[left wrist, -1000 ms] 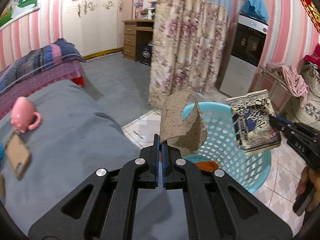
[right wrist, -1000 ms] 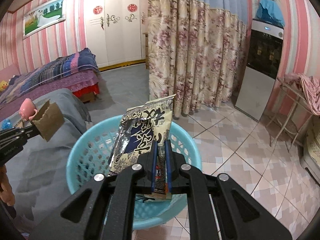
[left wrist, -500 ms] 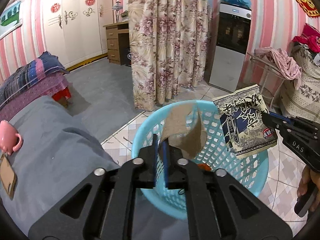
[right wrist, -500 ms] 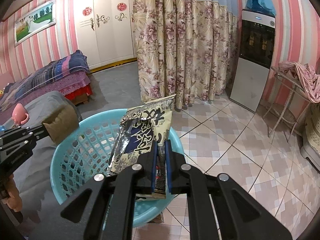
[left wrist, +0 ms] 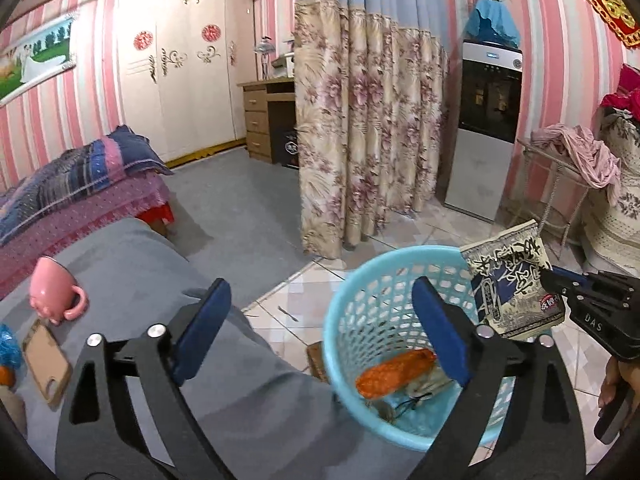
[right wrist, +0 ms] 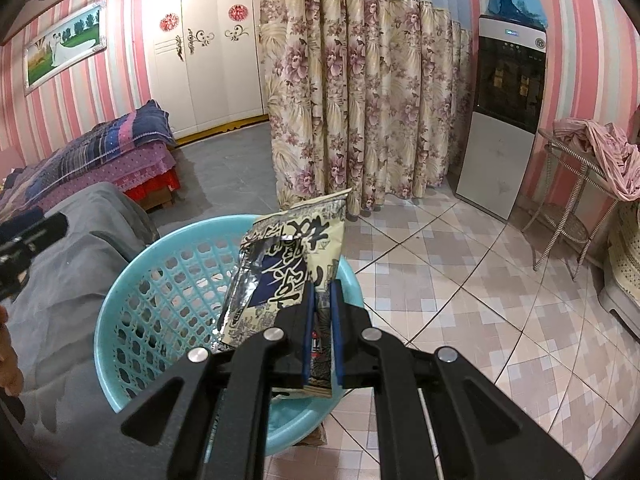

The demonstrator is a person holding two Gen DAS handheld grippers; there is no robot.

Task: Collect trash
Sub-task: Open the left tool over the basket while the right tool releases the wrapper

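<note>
Over the basket (left wrist: 340, 328): left gripper (left wrist: 320, 320), jaws just sprung wide, nothing between them.
Right gripper (right wrist: 320, 316): clamped on snack packet (right wrist: 288, 264) above the basket rim.
Left view only: orange wrapper (left wrist: 396, 372) inside basket.

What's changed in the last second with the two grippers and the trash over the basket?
The left gripper carried its brown cardboard scrap over the blue basket, and its fingers have just opened wide, letting it go; the scrap is no longer visible. The right gripper stays shut on the snack wrapper above the basket.
</note>
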